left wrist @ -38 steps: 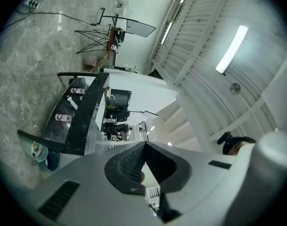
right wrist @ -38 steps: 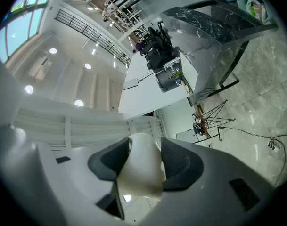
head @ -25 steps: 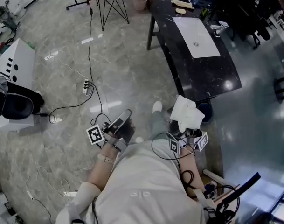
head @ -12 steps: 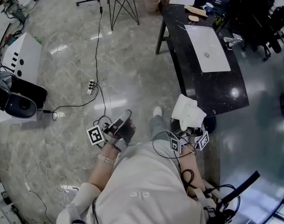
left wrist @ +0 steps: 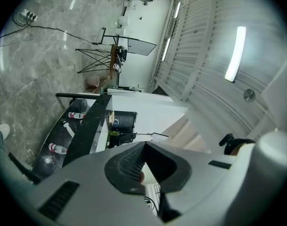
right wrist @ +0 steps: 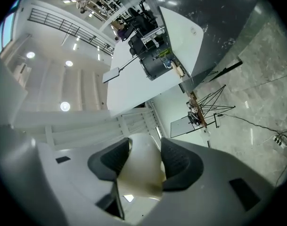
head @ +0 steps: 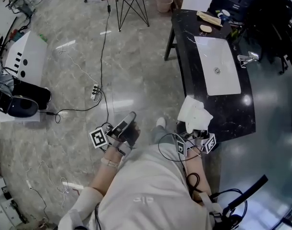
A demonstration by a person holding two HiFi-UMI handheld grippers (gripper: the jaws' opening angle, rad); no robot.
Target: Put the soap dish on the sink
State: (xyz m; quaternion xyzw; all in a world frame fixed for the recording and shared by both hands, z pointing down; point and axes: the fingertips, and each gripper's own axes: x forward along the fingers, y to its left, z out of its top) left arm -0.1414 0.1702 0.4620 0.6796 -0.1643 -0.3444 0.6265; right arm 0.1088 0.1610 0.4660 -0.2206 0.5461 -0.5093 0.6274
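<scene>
Head view alone takes in the whole layout: the person stands on the marble floor (head: 136,75) at the near end of a black table (head: 234,110), whose white sink (head: 217,66) is set into the top further along, with a faucet (head: 246,58) at its right edge. The soap dish (head: 193,113) is not on the sink. It is held up off the table in the right gripper (head: 195,132), over the table's near left corner and well apart from the basin. From above it reads as a white, uneven slab whose long axis runs from the fingers away from the person and slightly left, roughly along the table's length. The right gripper view adds what the head view cannot: both dark ribbed pads are clenched on the dish, a cream curved piece standing edge-on between them, its length lying along the fingers and its lower part spreading back toward the camera. The left gripper (head: 130,117) hangs over the floor beside the person's left side, and only the left gripper view shows its fingers brought together at the tips with nothing between them.
</scene>
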